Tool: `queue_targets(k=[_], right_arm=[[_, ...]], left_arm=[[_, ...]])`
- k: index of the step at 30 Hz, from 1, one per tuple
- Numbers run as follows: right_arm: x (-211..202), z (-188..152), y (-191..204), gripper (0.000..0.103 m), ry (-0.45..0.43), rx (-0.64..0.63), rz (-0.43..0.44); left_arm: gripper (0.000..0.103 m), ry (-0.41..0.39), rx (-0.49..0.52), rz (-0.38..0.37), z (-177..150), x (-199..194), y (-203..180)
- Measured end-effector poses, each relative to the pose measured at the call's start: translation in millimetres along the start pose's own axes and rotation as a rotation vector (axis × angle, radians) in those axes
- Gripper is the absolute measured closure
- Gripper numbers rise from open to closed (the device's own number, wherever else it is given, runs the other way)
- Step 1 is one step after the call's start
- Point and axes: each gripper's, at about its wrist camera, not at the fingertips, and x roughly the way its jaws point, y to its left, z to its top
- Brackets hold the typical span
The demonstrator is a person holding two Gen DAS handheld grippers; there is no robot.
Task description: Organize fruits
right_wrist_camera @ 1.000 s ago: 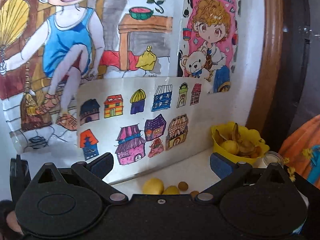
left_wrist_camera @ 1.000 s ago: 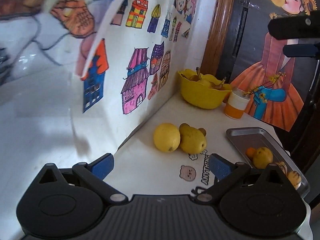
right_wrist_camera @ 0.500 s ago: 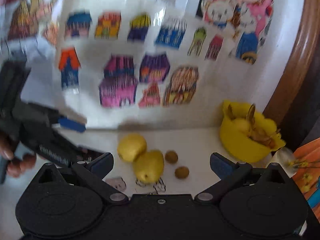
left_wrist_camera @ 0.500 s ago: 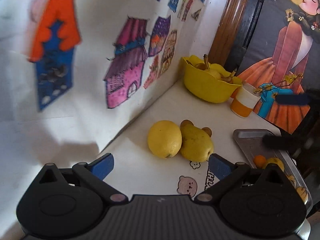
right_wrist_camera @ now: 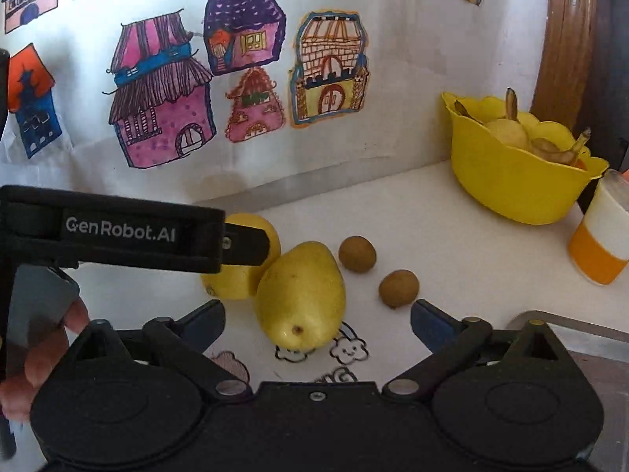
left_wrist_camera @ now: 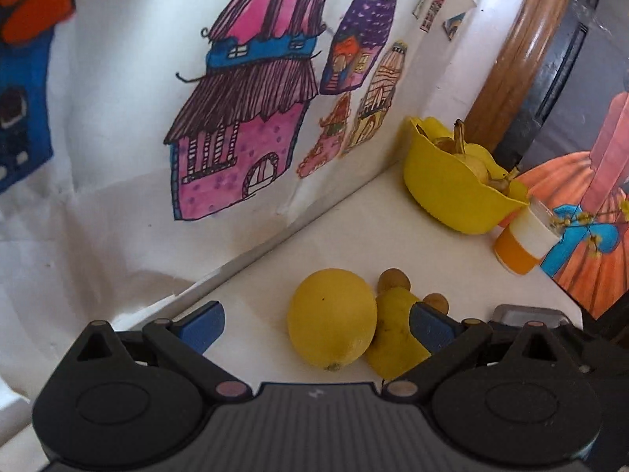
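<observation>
Left gripper (left_wrist_camera: 316, 324) moved closer around lemon (left_wrist_camera: 331, 318), jaws open, right gripper (right_wrist_camera: 317, 324) open over pear (right_wrist_camera: 300, 295)

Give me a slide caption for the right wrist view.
Open right gripper faces a pear beside a lemon, with the left gripper over the lemon.

One lemon (right_wrist_camera: 251, 259), one pear (right_wrist_camera: 300, 295), two small brown fruits (right_wrist_camera: 357, 253) (right_wrist_camera: 398, 288), one yellow bowl (right_wrist_camera: 507, 181), one orange-and-white cup (right_wrist_camera: 599, 246), one metal tray (right_wrist_camera: 570, 334).

A white wall (right_wrist_camera: 412, 90) covered in coloured house drawings (right_wrist_camera: 161, 98) meets a brown wooden door frame (right_wrist_camera: 566, 35).
</observation>
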Motion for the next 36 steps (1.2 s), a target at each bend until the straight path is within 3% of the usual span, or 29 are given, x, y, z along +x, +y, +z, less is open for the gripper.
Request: queue_targets(k=[6, 13, 15, 19, 36], right_arm=[[14.4, 0.8, 0.8, 0.021, -0.009, -0.024, -0.02], [21.2, 1.7, -0.7, 0.025, -0.048, 0.013, -0.042], [22.8, 1.4, -2.2, 0.034, -0.049, 0.038, -0.027], [25.4, -0.9, -2.6, 0.039, -0.049, 0.078, 0.0], [6.5, -13.9, -3.9, 0.044, -0.084, 0.207, 0.0]], left_arm=[[0.012, 0.01, -0.007, -0.014, -1.7, 8.7, -1.0], [0.028, 0.0, -0.017, -0.033, -3.4, 9.7, 0.6], [0.033, 0.003, -0.018, -0.033, -5.7, 9.9, 1.8], [0.042, 0.018, -0.054, -0.045, -9.7, 11.2, 6.9], [0.044, 0.038, -0.065, -0.069, -16.2, 1.1, 12.6]])
